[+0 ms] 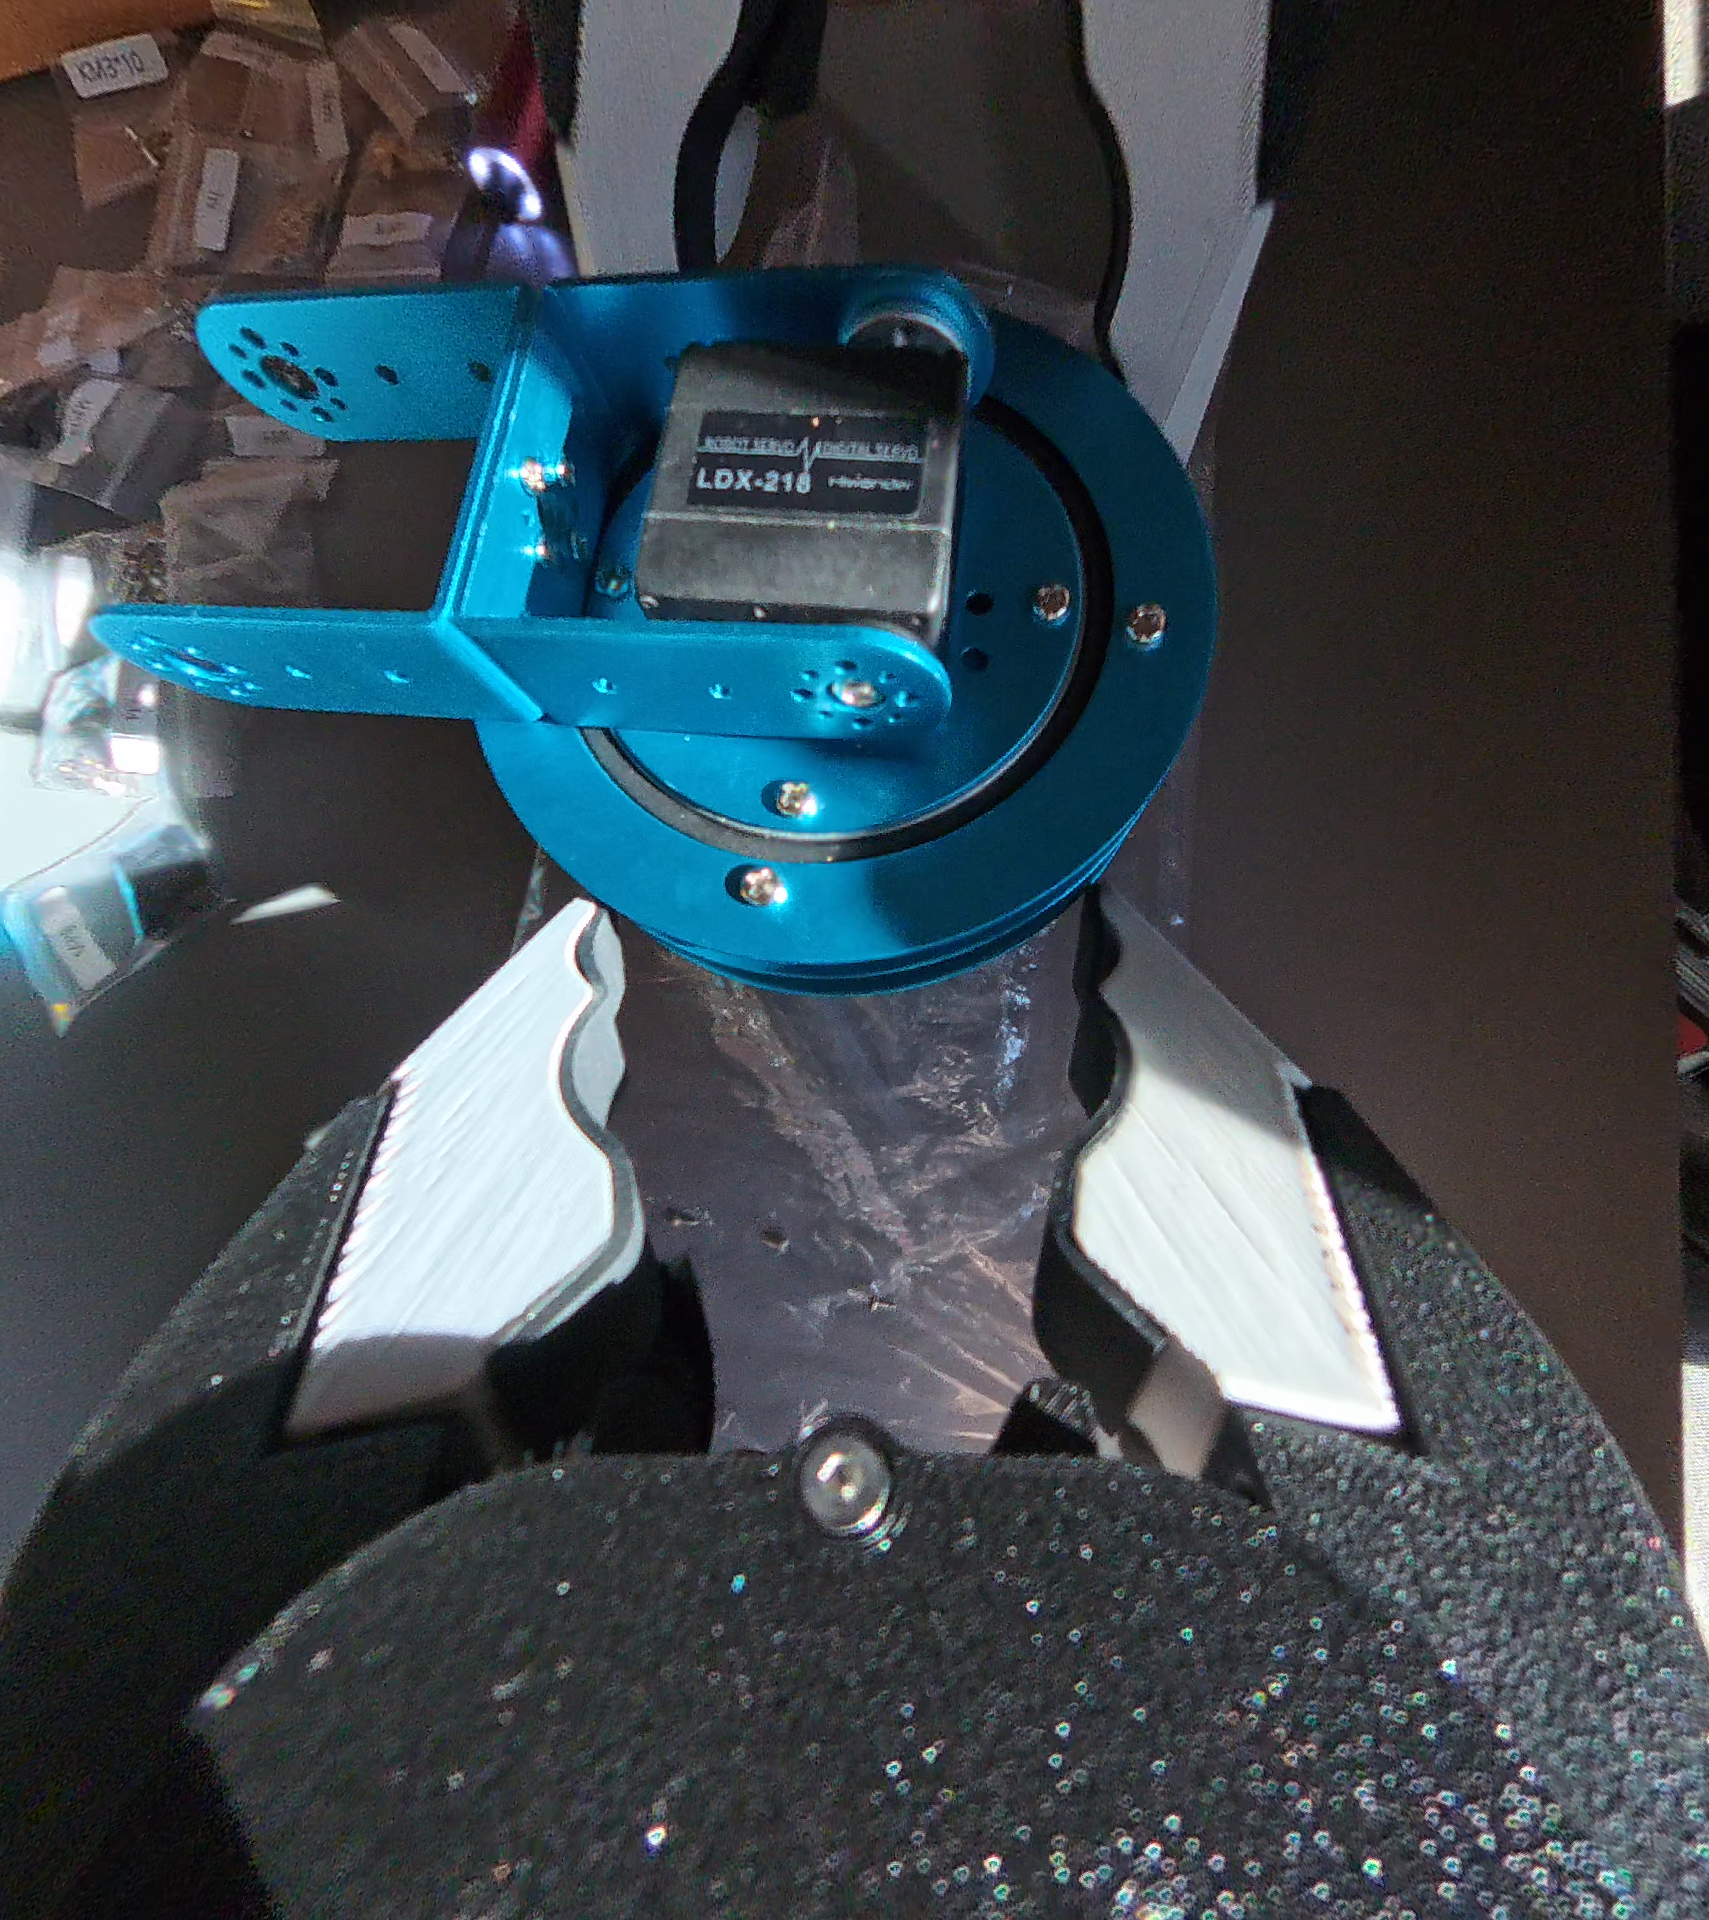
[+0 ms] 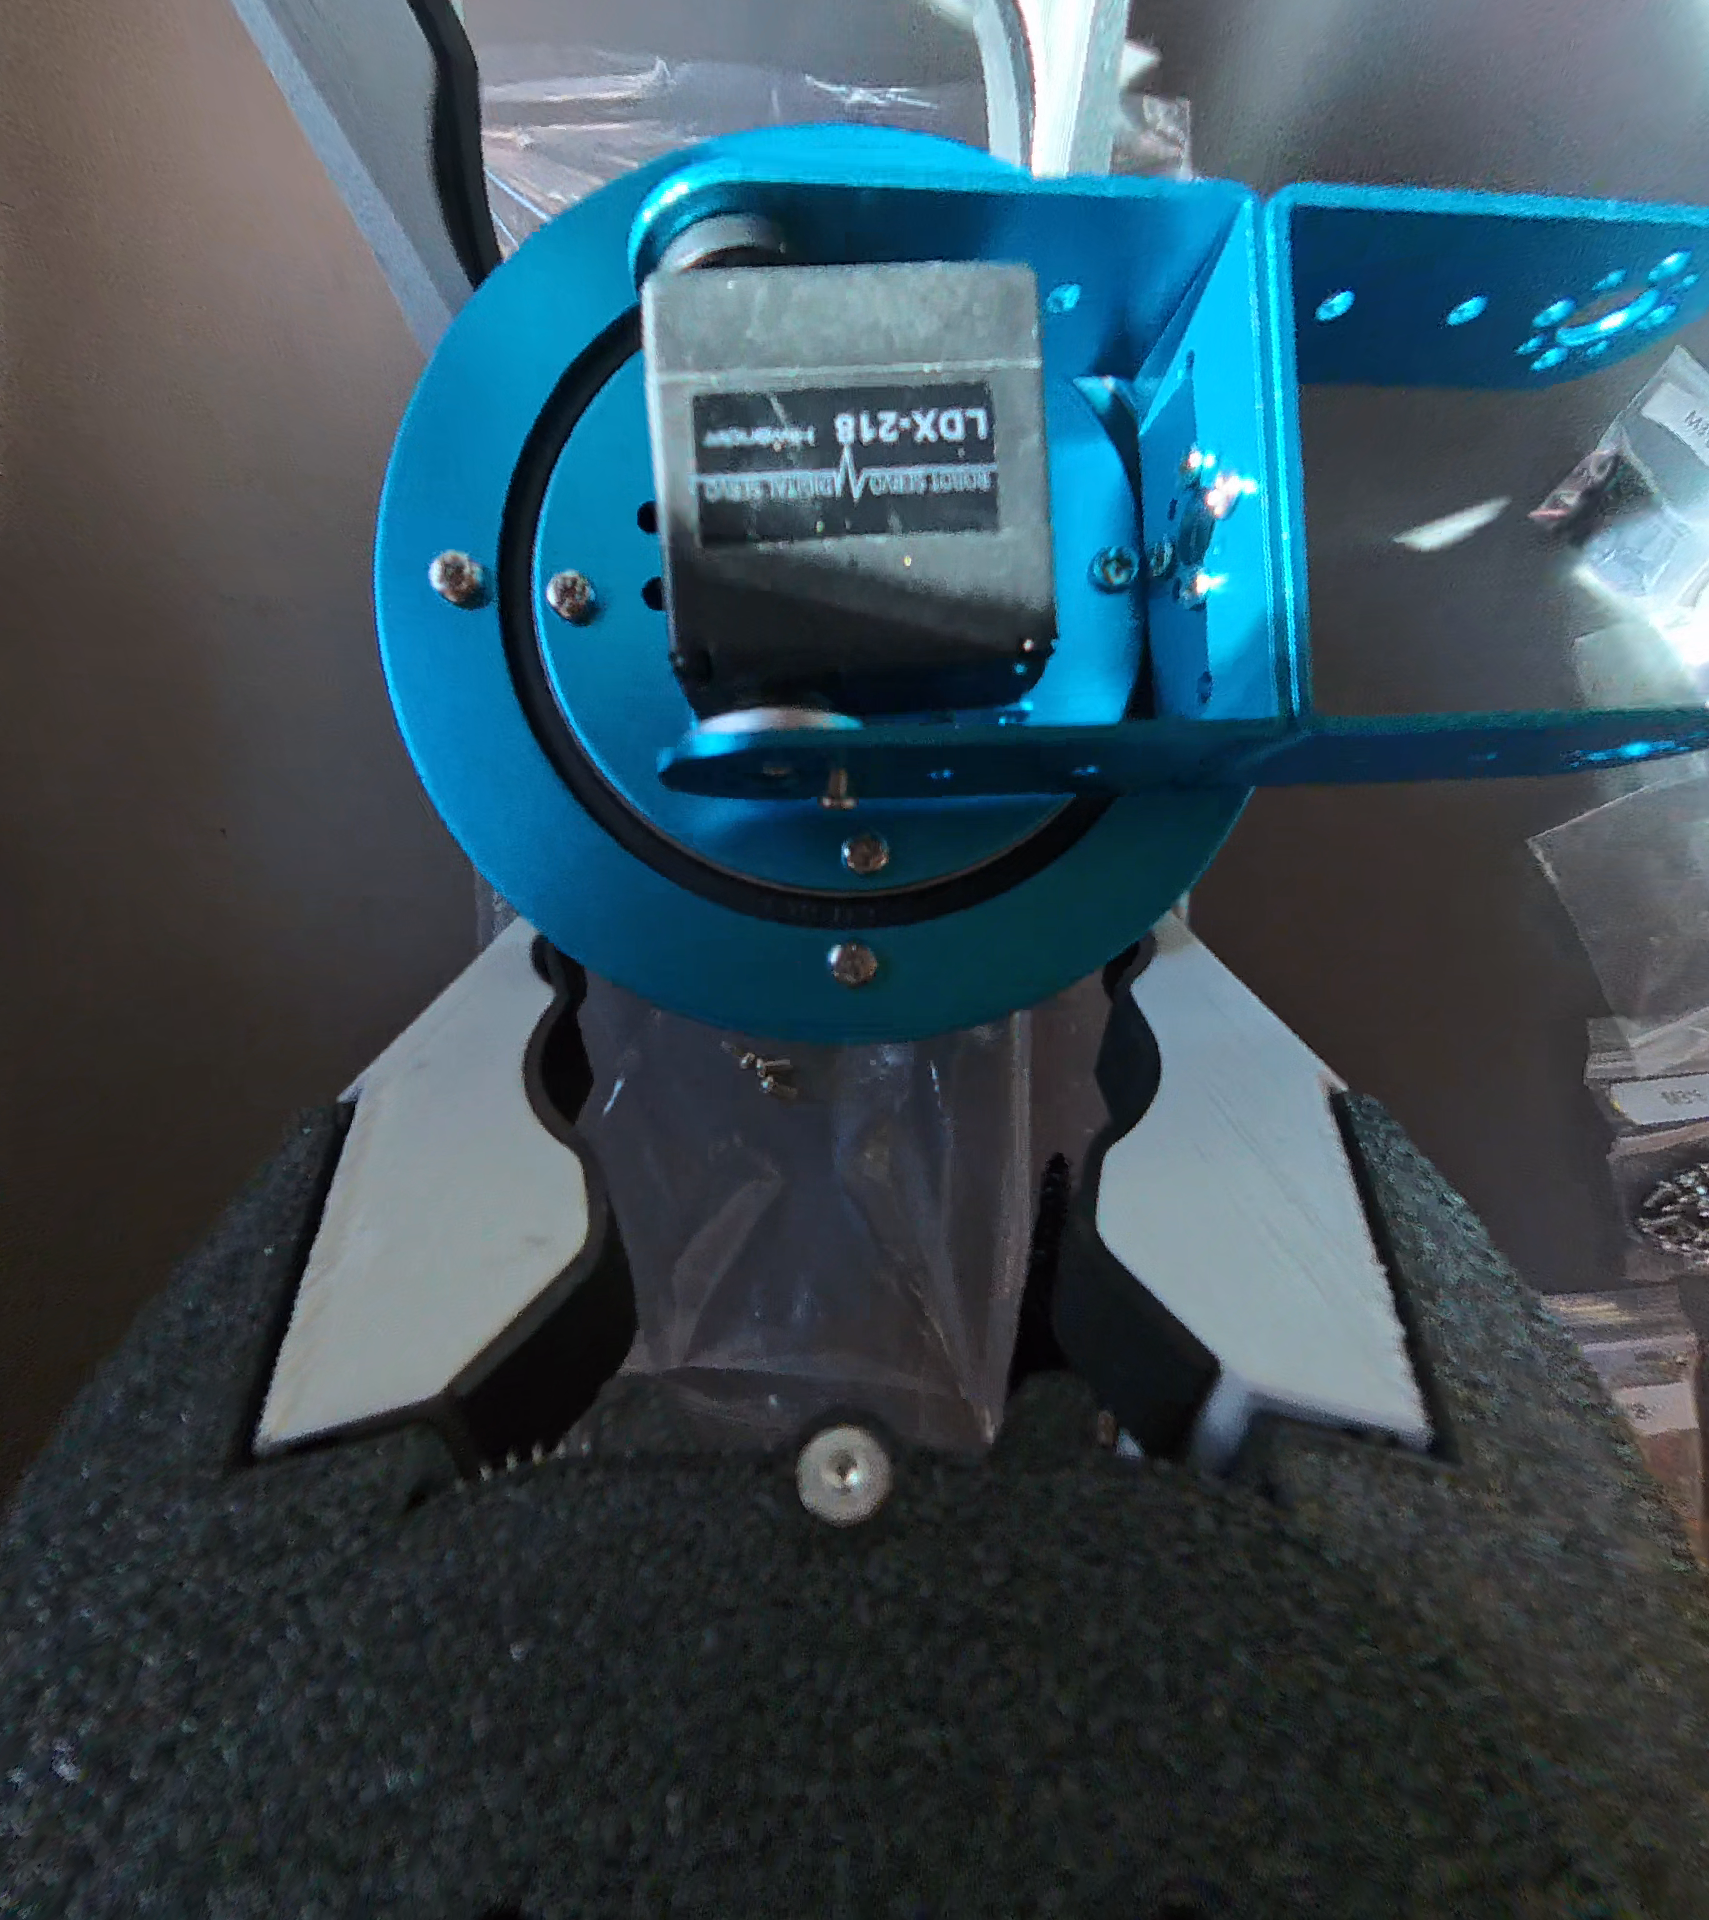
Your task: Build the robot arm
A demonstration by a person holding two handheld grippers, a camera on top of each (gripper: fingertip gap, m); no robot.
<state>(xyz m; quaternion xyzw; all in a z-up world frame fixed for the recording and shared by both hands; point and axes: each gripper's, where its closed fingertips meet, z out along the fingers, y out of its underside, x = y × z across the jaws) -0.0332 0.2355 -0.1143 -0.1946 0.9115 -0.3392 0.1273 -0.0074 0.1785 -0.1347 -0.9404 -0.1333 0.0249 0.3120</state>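
Between the two facing grippers, on a crumpled clear plastic bag (image 1: 881, 1143), sits a blue anodised metal turntable base (image 1: 1120, 665), round and grooved at the rim. A grey box-shaped servo motor (image 1: 808, 520) is mounted on its inner disc. A pair of blue metal U-brackets (image 1: 362, 655), joined back to back, pivots on the servo and sticks out sideways past the rim.

The assembly looks rigid and fairly heavy for its size, with a smooth finish that would be slippery under hard pads. The overhanging brackets put weight off centre, so it would likely tip toward them if lifted. The thick grooved rim looks like the safest hold. The bracket arms can swing at the servo joint, which makes them a poor place to grip.

The left gripper (image 1: 850, 935) has its white fingers spread about as wide as the near edge of the rim, with a tip at each side. I cannot tell whether they press on it. The right gripper (image 2: 839, 966) stands the same way at the opposite edge, and contact is equally unclear.

A few small loose screws (image 2: 767, 1075) lie inside the bag. The bag rests on a dark tabletop (image 1: 1401, 727). Many small clear packets of screws and hardware (image 2: 1702, 1205) lie beyond the bracket ends.
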